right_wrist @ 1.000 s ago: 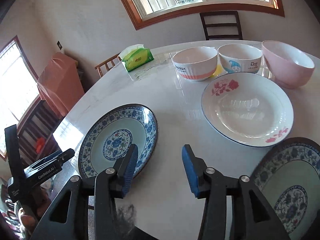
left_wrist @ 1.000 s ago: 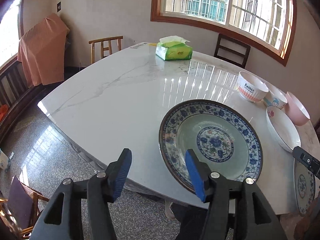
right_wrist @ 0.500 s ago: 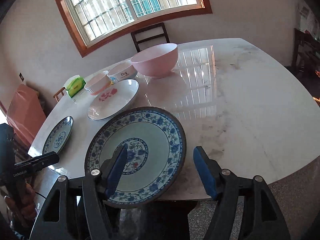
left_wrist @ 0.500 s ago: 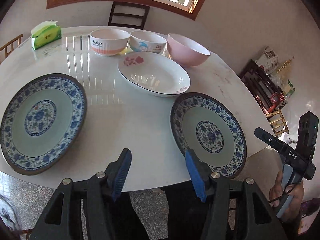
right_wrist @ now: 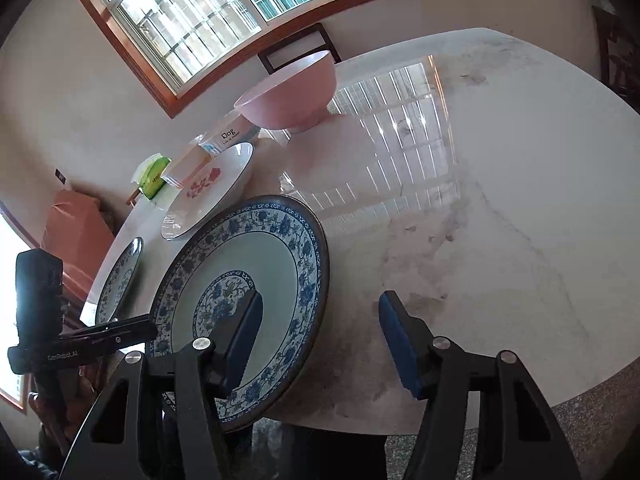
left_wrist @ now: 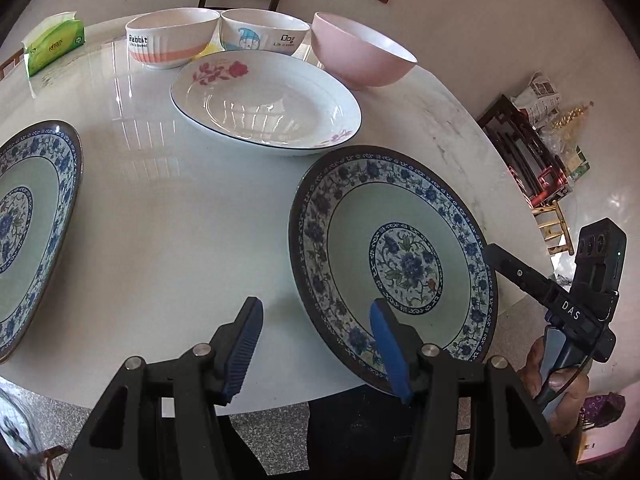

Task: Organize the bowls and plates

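- The right gripper [right_wrist: 320,340] has its fingers spread wide and empty, the near rim of a blue plate [right_wrist: 256,264] between them: its left finger [right_wrist: 244,340] hangs over the plate's well, its right finger [right_wrist: 400,344] over bare bench [right_wrist: 520,200].
- The left gripper [left_wrist: 316,344] is likewise open and holds nothing; its right finger [left_wrist: 386,344] overlaps the same plate's near rim [left_wrist: 400,240], its left finger [left_wrist: 244,348] sits above bare bench.
- A second blue plate [left_wrist: 28,232] lies well to the left of the left fingers; a white rose plate [left_wrist: 264,100] sits ahead, and beyond it a row of three bowls: striped [left_wrist: 168,36], cartoon [left_wrist: 264,32] and pink [left_wrist: 360,52].
- Risk: the near plate overhangs the bench edge on the person's side. A downward nudge on that rim would likely tip it off, and the stone floor below would not forgive glazed ceramic.
- Risk: both grippers are converging on one plate. A clash of fingers, or two pulls in different directions, could skid it across the polished top.
- Risk: the rim is thin, smooth and sloped. A shallow pinch may slip; ribbed blue pads should help, if they close squarely across the lip.
- Materials: the plates are glossy glazed ware, round and shallow with a dark edge; the rose plate is deeper, with a fine dark line at its rim.
- The bowls are smooth and round-sided; the bench is a slick, marble-look slab that reflects the window.
- A green tissue pack [left_wrist: 52,48] stands far ahead and left of the left fingers, clear of the work.
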Demonstrator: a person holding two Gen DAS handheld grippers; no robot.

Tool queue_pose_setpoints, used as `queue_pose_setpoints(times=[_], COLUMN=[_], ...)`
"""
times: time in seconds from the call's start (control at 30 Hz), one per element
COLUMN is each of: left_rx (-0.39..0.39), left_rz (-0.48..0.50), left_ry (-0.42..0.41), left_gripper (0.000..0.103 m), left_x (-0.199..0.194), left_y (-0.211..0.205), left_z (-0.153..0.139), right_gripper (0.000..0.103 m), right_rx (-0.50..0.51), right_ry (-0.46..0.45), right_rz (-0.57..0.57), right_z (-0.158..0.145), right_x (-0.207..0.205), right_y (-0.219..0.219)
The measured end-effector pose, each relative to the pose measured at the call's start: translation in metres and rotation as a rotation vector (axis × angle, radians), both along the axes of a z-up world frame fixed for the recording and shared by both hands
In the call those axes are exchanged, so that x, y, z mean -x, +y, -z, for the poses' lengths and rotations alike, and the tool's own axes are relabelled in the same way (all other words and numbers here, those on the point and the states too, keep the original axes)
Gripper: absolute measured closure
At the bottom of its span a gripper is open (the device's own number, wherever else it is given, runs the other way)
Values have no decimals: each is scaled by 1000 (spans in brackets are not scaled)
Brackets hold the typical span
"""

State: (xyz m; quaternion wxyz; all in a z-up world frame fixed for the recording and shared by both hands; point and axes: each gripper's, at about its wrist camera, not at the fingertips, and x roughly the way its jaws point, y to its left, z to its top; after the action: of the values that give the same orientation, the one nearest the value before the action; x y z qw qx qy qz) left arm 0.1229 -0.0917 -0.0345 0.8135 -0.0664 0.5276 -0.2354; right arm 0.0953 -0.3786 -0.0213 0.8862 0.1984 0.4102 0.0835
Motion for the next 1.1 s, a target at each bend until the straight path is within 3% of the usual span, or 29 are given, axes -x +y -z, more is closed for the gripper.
queue_pose_setpoints(times=[0.13, 0.3, 0.33, 0.4, 0.47, 0.6, 1.1], left_rx=[-32, -89, -96, -109, -144, -92, -97], left_rz=[13, 45, 50, 46, 15, -4, 1], left_ry=[-5, -32, -36, -42, -56, -52, -107], left_gripper=[47, 47, 47, 51, 67, 72, 72], left_x=[0, 3, 4, 5, 4, 3, 27], left_y=[-9, -23, -25, -29, -28, -19, -8], left_z=[0, 0, 0, -1, -1, 1, 4], right_gripper=[48, 67, 76, 80, 84, 85, 86], right_rx=[-1, 18, 19, 27, 37, 28, 18], right_ry=[-1, 6, 13, 9, 0, -22, -41], right_rz=[-36, -72, -81, -83, -75, -69, -30], right_z=[1, 4, 5, 6, 6, 7, 9], right_x=[-7, -11, -11, -10, -7, 1, 33], right_y=[4, 11, 12, 13, 11, 9, 24])
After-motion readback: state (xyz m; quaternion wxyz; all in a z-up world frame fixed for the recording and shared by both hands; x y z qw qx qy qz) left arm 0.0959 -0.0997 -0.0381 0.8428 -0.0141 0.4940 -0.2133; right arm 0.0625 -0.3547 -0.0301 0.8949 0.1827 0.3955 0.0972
